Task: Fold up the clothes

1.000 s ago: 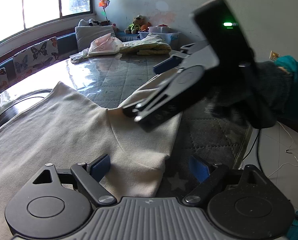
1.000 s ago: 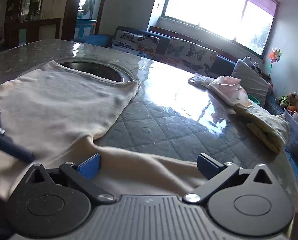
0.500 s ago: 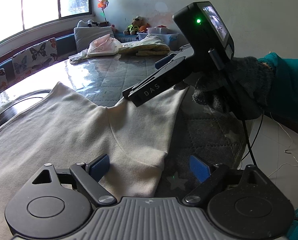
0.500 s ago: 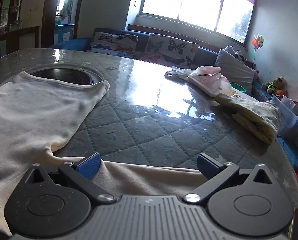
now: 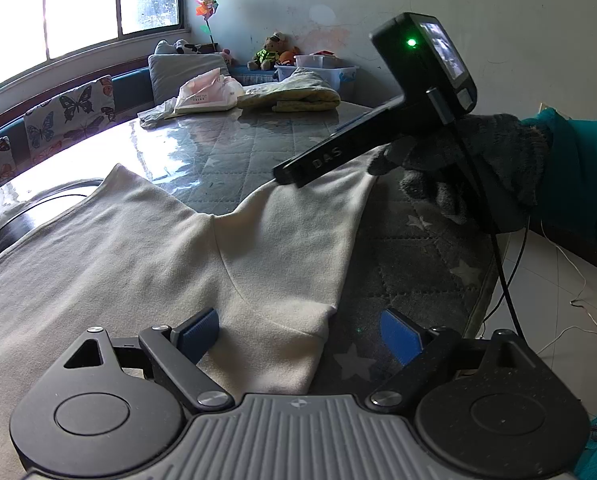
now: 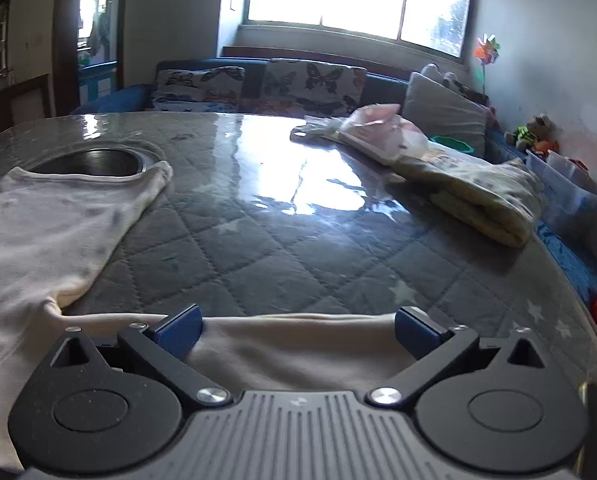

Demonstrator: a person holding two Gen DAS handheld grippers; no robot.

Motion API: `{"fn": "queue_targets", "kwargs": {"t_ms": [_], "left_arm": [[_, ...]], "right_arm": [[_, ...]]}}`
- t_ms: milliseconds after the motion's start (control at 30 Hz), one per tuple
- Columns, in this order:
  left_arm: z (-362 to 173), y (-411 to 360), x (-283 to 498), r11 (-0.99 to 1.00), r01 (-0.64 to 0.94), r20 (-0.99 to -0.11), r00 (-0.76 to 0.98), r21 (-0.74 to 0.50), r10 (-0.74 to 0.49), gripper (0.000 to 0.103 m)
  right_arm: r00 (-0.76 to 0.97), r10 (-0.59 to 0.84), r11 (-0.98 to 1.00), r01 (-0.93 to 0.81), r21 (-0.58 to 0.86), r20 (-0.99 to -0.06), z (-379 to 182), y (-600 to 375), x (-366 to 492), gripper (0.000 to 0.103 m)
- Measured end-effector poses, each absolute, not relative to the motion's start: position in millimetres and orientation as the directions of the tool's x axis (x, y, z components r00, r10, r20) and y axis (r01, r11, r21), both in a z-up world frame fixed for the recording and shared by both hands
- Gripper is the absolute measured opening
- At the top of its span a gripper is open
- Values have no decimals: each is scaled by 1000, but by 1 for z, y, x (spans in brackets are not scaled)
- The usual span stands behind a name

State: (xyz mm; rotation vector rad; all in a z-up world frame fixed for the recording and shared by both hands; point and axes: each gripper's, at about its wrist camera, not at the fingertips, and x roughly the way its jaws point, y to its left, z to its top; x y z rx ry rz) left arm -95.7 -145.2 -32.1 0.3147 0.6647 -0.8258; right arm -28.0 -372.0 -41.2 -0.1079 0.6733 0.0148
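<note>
Counter (image 5: 410, 264) was wide, topped with grey quilted diamond-stitched padding with stars under a glossy clear sheet. Cream shirt (image 5: 146, 264), soft matte knit, lay flat on the counter's near-left part, sleeve reaching toward its right edge. Round metal-rimmed hole (image 6: 86, 162) sat in the counter just beyond the shirt's far hem. Folded yellowish cloth (image 6: 482, 196) and a crinkly pink plastic pack (image 6: 378, 132) sat at the counter's far end. Clear plastic bin (image 5: 326, 70) beyond the counter held small items, contents unclear. Left tool (image 5: 298, 330) hovered over the shirt's shoulder, blue ribbed pads wide apart, empty. Right tool (image 6: 296, 326), in a gloved hand (image 5: 470, 160), gaped wide over the sleeve end, gripping nothing.
</note>
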Motion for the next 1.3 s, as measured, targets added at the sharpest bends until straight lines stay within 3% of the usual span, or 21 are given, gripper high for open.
{"fn": "queue_targets", "kwargs": {"t_ms": [233, 367, 533, 633, 700, 767, 967, 1000, 1067, 1133, 1300], "left_arm": [[-25, -162, -96, 613, 789, -653, 487, 44, -580, 76], [-24, -177, -89, 594, 802, -653, 482, 61, -584, 61], [-27, -197, -89, 552, 825, -644, 489, 123, -588, 59], [-28, -206, -86, 534, 836, -645, 477, 124, -597, 52], [-28, -210, -81, 531, 842, -653, 455, 95, -605, 32], [-28, -212, -79, 529, 844, -653, 449, 87, -610, 21], [-28, -209, -79, 524, 848, -650, 444, 81, -617, 9], [-28, -208, -79, 523, 849, -650, 441, 78, -619, 8], [-28, -208, -80, 520, 851, -650, 435, 72, -623, 7], [-27, -206, -80, 513, 856, -650, 425, 63, -630, 6], [-24, -198, -84, 493, 869, -641, 393, 27, -659, 5]], "right_arm": [[739, -40, 999, 28, -29, -673, -40, -397, -37, 101], [730, -37, 999, 31, -21, -683, -37, -402, -43, 91], [719, -35, 999, 40, -9, -694, -32, -407, -46, 80], [715, -36, 999, 44, -7, -698, -30, -410, -49, 72], [714, -35, 999, 49, 1, -699, -29, -412, -52, 70], [716, -35, 998, 63, 15, -697, -27, -417, -56, 71], [716, -54, 992, 120, 46, -696, -32, -432, -66, 68], [717, -46, 992, 115, 53, -696, -32, -432, -67, 64], [719, -26, 992, 105, 72, -694, -30, -431, -70, 29], [718, -10, 990, 105, 95, -696, -26, -432, -74, 14], [727, -84, 988, 149, 37, -681, -15, -430, -100, 12]]}}
